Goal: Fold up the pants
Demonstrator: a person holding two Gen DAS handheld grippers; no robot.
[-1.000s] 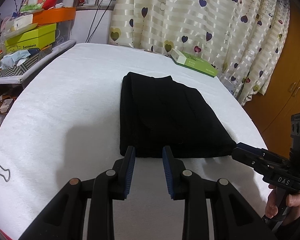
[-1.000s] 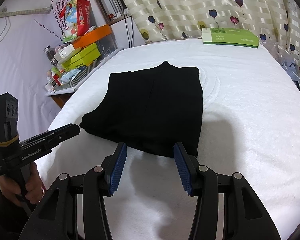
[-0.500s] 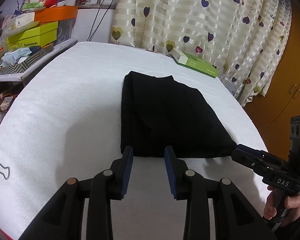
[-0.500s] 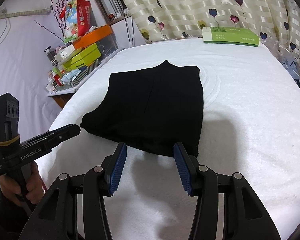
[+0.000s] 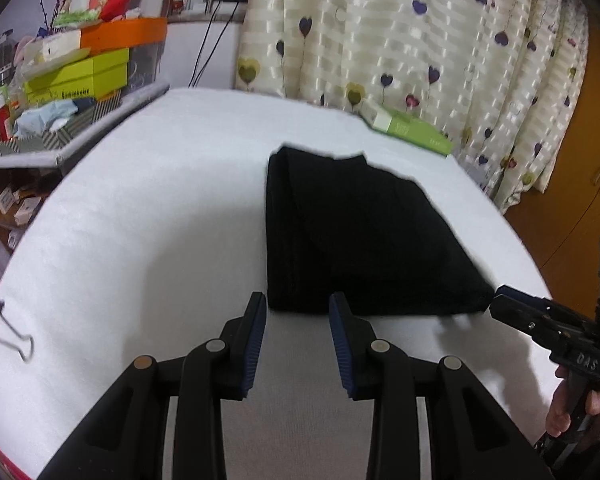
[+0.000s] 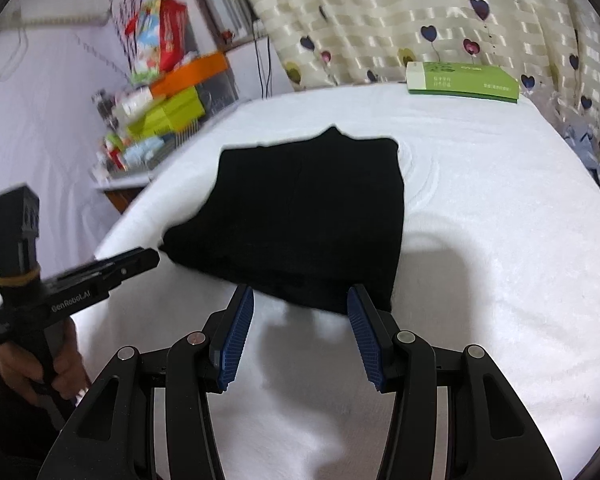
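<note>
From the left wrist, the left tool (image 5: 297, 307) hangs spread and empty at the near hem of the black pants (image 5: 356, 240), folded on the white bed (image 5: 140, 216). From the right wrist, the right tool (image 6: 300, 300) is spread too; better both pinch the hem corners together, evenly.

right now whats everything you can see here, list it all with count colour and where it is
pants: 1, black, folded flat mid-bed
bed cover: 1, white, under the pants
flat box: 1, green, far edge of the bed by the curtain
curtain: 1, cream with heart print, behind the bed
stacked boxes: several, orange and lime, cluttered shelf left of the bed
binder clip: 1, black, left edge of the bed
wardrobe: 1, brown wood, right
left claw: 1, black with blue pads, open, at the pants' near edge
right claw: 1, same, open, at the near edge
hands: 2, gripping the handles
</note>
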